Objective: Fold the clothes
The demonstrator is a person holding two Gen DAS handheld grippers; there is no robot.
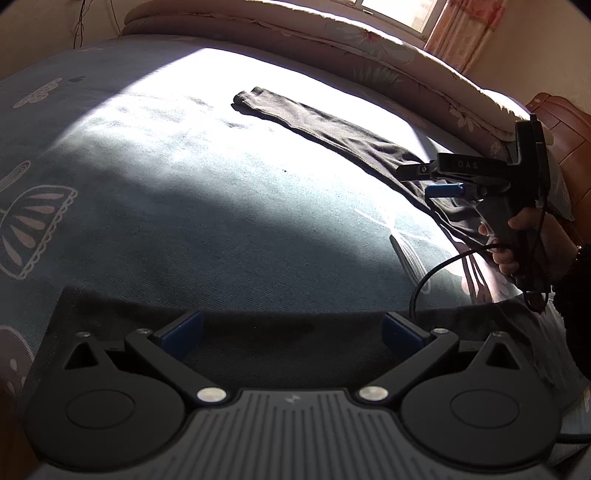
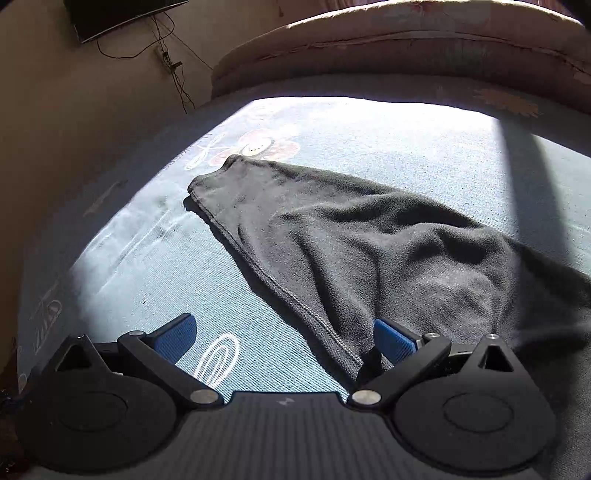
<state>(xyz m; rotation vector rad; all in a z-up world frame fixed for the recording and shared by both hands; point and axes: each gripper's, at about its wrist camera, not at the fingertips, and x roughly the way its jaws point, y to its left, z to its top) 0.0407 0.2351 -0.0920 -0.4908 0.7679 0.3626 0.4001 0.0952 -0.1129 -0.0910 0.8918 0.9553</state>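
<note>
Two claws are seen, each with two blue pads. In the left wrist view the left claw [image 1: 291,328] is held wide, its pads spread above a dark part of the one black garment [image 1: 332,136] that lies in shadow at the near edge of the bed [image 1: 184,206]; nothing is gripped between them. Whether the pads touch the cloth cannot be told.

In the right wrist view the right claw [image 2: 284,336] is likewise spread wide. One seamed edge of the black garment [image 2: 369,251] is seen running down between its pads, close to the right-hand pad, but it is not pinched. The left-hand pad is poised over the bare blue bed cover [image 2: 147,258], near a white looped print.

Farther out, one long sleeve is laid flat across the sunlit middle of the bed, its cuff pointing toward the far left corner. In the left wrist view the right claw [image 1: 424,181] is seen side-on above the sleeve's wider end, near the right edge of the bed, carried by one hand [image 1: 517,240], with one black cable [image 1: 436,273] looping below it.

Along the far edge of the bed, one rolled floral quilt [image 1: 332,40] is laid. Beyond it, one window [image 1: 402,11] and one curtain [image 1: 465,29] are seen, and one dark screen [image 2: 118,14] is mounted on the wall.
</note>
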